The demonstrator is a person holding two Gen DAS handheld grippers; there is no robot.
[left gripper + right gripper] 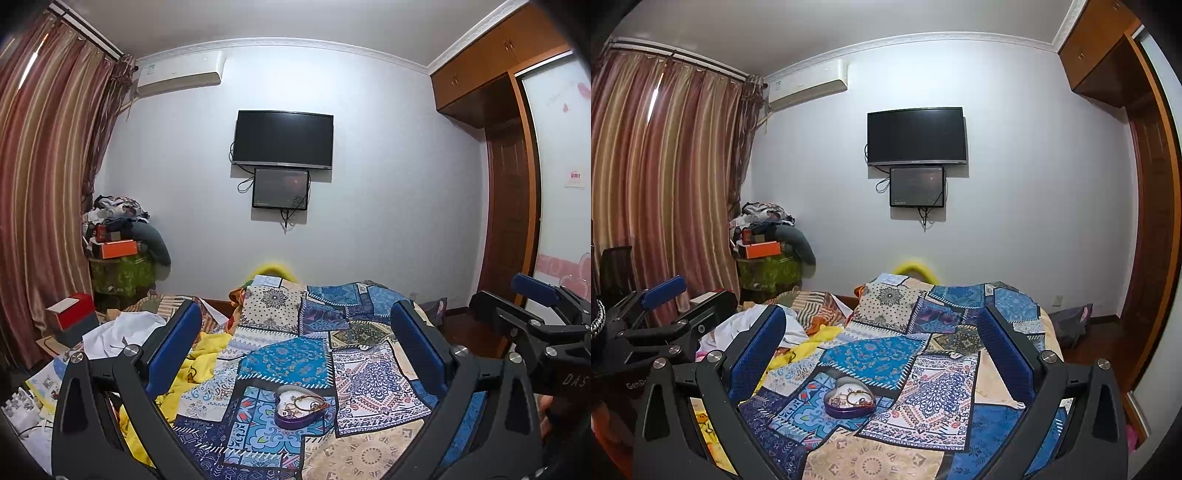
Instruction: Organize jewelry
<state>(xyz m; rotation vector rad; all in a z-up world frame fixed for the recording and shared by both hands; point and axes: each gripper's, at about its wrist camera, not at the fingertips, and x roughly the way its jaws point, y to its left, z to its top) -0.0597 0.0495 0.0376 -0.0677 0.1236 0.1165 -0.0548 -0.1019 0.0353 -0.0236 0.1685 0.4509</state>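
A purple heart-shaped tin lies open on the patchwork blanket, with several bracelets and rings inside. It also shows in the right wrist view. My left gripper is open and empty, held above and short of the tin. My right gripper is open and empty too, above the tin and slightly to its right. The right gripper shows at the right edge of the left wrist view. The left gripper shows at the left edge of the right wrist view.
The blanket covers a bed. Yellow cloth, white clothes and papers lie on its left side. A red box and a pile of clothes and boxes stand by the curtain. A wardrobe is at the right.
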